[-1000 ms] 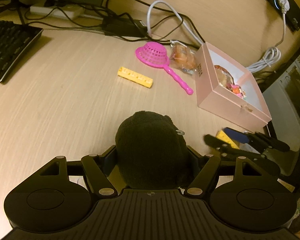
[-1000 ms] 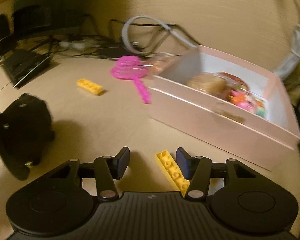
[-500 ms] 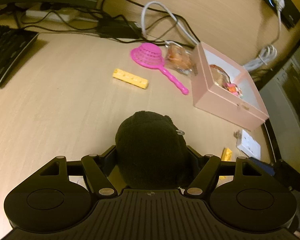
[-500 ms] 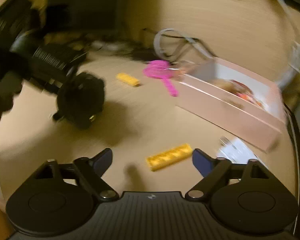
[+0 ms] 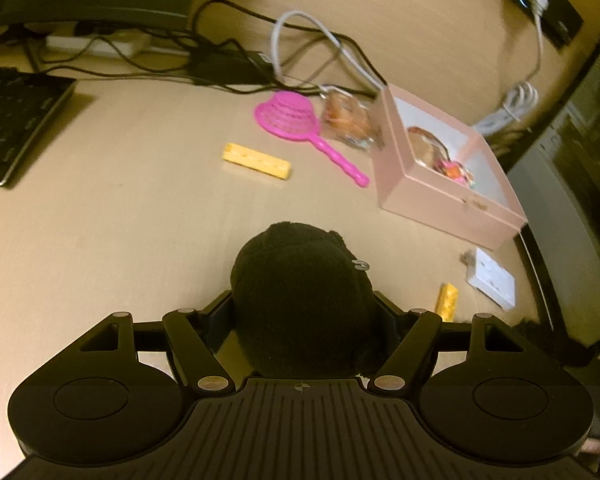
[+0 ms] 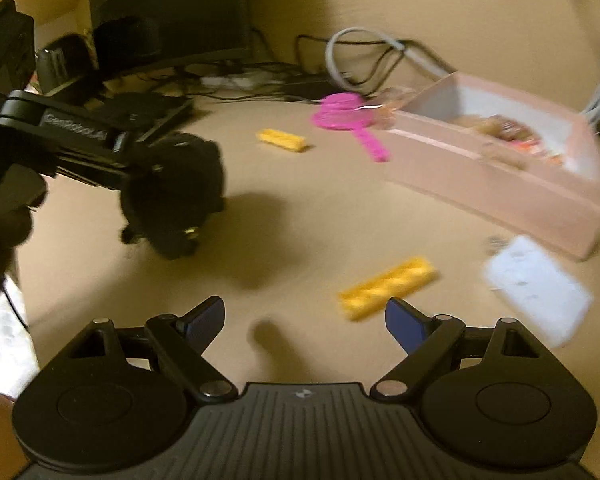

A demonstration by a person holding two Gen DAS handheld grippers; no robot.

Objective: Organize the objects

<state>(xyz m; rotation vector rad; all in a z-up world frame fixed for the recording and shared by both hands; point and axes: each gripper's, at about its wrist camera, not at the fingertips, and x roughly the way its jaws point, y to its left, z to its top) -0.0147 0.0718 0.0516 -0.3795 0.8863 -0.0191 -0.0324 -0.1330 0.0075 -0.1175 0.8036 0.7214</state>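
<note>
My left gripper (image 5: 303, 312) is shut on a black plush toy (image 5: 296, 280), held just above the wooden desk; the right wrist view shows the plush (image 6: 176, 192) hanging at the left over its shadow. My right gripper (image 6: 304, 314) stands open with nothing between its blue pads. A yellow brick (image 6: 388, 286) lies flat on the desk just ahead of the right finger. A second yellow brick (image 5: 257, 161) lies further back. An open pink box (image 5: 452, 204) at the right holds several small items. A pink toy strainer (image 5: 290, 118) and a wrapped snack (image 5: 350, 124) lie beside the box.
A white card (image 6: 536, 284) lies near the box's front corner, close to the desk's right edge. A black keyboard (image 5: 16, 120) sits at the far left. Tangled cables (image 5: 236, 60) and a power strip run along the back wall under a monitor.
My right gripper has opened and let go of the yellow brick, which now lies on the desk, and it has drawn back from the box. The left gripper still holds the plush.
</note>
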